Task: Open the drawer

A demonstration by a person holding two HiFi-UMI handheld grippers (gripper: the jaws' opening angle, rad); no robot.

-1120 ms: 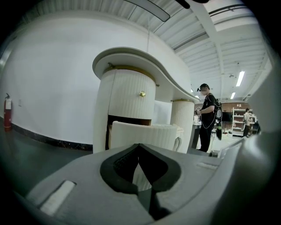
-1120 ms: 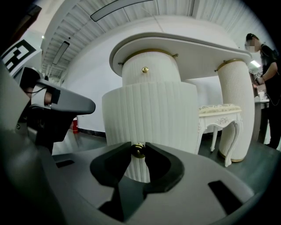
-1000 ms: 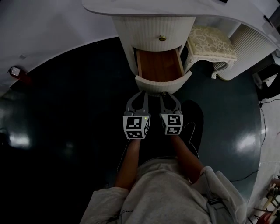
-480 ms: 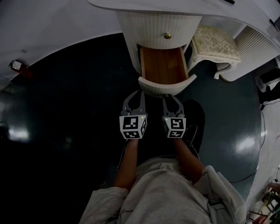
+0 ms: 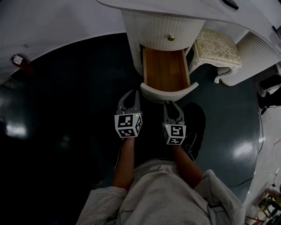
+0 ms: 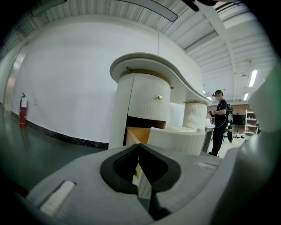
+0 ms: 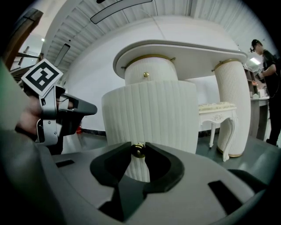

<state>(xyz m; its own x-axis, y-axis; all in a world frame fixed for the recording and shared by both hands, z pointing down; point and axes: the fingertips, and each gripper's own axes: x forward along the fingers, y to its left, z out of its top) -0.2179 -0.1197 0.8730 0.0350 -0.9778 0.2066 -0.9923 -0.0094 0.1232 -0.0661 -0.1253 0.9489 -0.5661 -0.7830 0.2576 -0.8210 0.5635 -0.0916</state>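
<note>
the drawer stands pulled well out of the white ribbed cabinet. its wooden bottom shows, and its curved front is the part farthest from the cabinet. the small brass knob on that front is pinched between the jaws of the right tool, which reaches toward the cabinet nearly level. the left tool has its jaws together on nothing, just off the front's left corner, about as far from the cabinet as the right one.

the opening looks mostly done. to finish it well, draw the knob straight away from the cabinet along the line of the drawer's sides, level, with no twist or sideways drag, since so small and round a grip could slip. slow near the end so the drawer does not leave the cabinet. hold the left tool clear of the front's path. the second knob, higher on the cabinet under the tabletop, needs nothing.
</note>
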